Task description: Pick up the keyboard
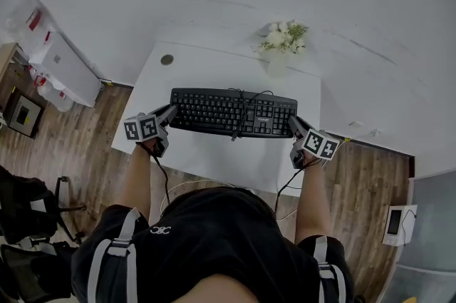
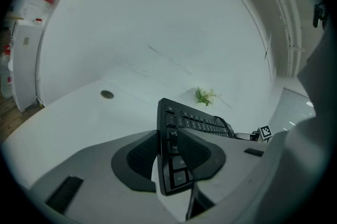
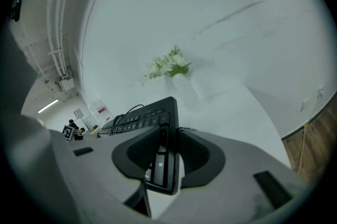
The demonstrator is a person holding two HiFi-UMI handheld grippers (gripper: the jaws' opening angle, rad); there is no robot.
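One broad white rectangular tabletop [image 1: 214, 159] fills the middle of our head view. The long black plastic keyboard [image 1: 214, 111] spans it crosswise with its keys facing up.

Next in size come the tools we hold. The left gripper [image 1: 169, 113] meets the keyboard's left end and the right gripper [image 1: 293, 125] meets its right end. In the left gripper view, the left gripper [image 2: 171, 149] has its dark pads pinching the end of the keyboard [image 2: 179, 154] between them. The right gripper view shows the same: the right gripper [image 3: 168, 152] is clamped on the opposite end [image 3: 158, 159].

Behind the keyboard, near the far edge, stands a pale vase of white flowers [image 1: 281, 45], well apart from our grip. A thin black cable [image 1: 246, 113] lies looped across the keys. A small round grey grommet [image 1: 167, 60] sits toward the far left corner.

We judge both ends secured, and the keyboard appears to hang just clear of the tabletop, though the gap is hard to read. What remains is keeping it level.
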